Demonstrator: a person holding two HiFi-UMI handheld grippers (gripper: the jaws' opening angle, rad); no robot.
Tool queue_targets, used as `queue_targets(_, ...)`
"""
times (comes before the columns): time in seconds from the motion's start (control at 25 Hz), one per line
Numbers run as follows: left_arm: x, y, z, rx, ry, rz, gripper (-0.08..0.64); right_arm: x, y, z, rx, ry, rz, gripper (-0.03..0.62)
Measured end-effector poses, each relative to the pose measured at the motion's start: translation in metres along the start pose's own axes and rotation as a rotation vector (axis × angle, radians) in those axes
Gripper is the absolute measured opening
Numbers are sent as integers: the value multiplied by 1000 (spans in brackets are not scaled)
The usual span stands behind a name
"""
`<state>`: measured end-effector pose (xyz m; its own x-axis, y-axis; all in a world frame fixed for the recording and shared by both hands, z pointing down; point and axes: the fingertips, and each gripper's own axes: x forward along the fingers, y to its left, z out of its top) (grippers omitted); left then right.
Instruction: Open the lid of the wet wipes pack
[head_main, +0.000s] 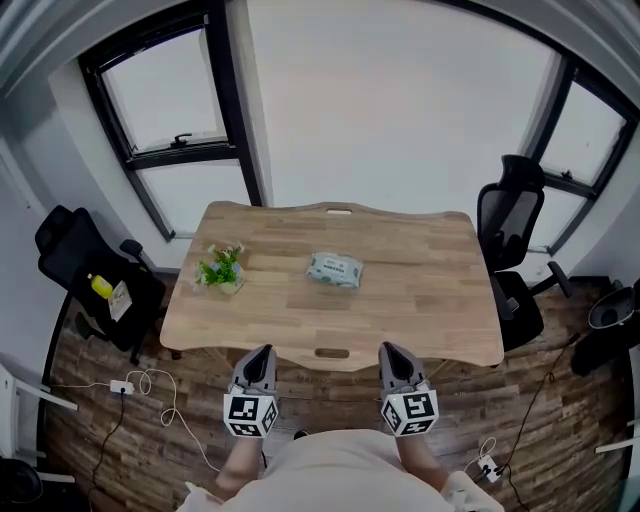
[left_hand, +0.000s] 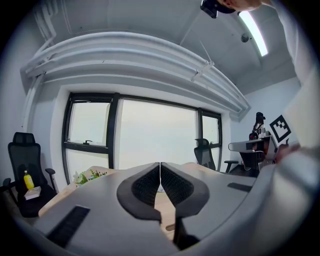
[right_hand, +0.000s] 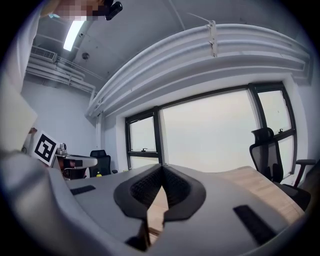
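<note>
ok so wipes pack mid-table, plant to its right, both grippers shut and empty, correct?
No: the plant sits left of the wipes pack, per the head view. Pack is central on the table; left gripper and right gripper are shut and empty.

Grey right gripper (right_hand: 161, 167): black ribbed pads (right_hand: 144, 187) closed tip to tip, nothing between them. Light wooden tabletop (right_hand: 260, 182) visible beyond and below the jaws. Black mesh-backed office chair (right_hand: 265, 150) at the tabletop's right edge. Black-framed window wall (right_hand: 210, 137) behind. Black-and-white square marker (right_hand: 45, 148) at far left.
</note>
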<state>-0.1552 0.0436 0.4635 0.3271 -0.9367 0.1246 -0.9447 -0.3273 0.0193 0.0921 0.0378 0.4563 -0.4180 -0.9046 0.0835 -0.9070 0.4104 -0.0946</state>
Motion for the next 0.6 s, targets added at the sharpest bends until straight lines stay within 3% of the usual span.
queue_targets(0.6,10,-4,4,4,-2,-2,21,9,-6,7,-15,-19,7,8)
